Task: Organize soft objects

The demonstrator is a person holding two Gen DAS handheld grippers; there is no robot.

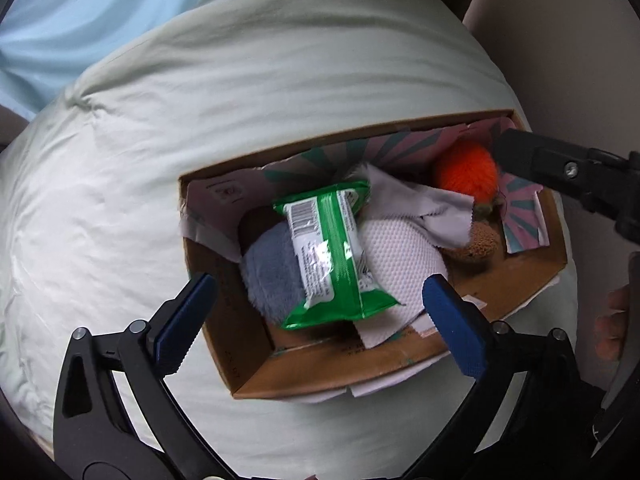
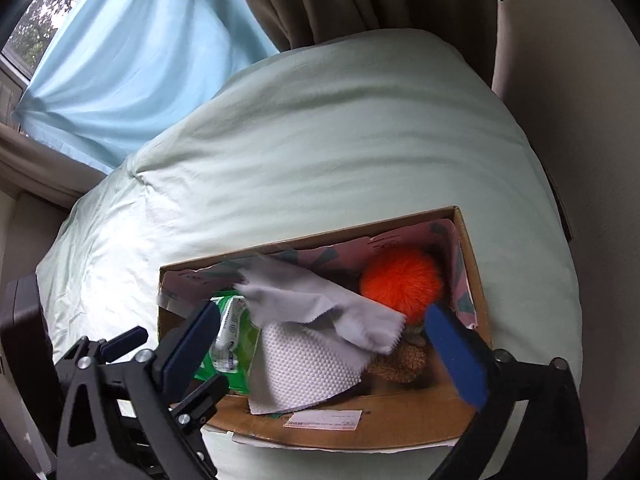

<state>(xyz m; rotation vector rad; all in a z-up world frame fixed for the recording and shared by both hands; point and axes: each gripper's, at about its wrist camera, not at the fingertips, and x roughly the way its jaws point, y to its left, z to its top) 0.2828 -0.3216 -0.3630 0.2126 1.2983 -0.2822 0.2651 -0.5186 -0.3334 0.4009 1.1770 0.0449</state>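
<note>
Left tool (image 1: 320,312): blue pads spread wide, nothing between them, pointing downward. Right tool (image 2: 328,344): pads equally wide apart, empty, angled downward. Right tool's black frame shows at right edge of left wrist view; bare fingers (image 1: 610,330) visible below it.

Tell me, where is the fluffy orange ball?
The fluffy orange ball sits inside the cardboard box at its far right corner, in both views, just behind the grey cloth and above the brown plush.

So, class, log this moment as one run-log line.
left hand-held gripper: open over cardboard box | right hand-held gripper: open | green packet: in box, released | bed: under box
</note>
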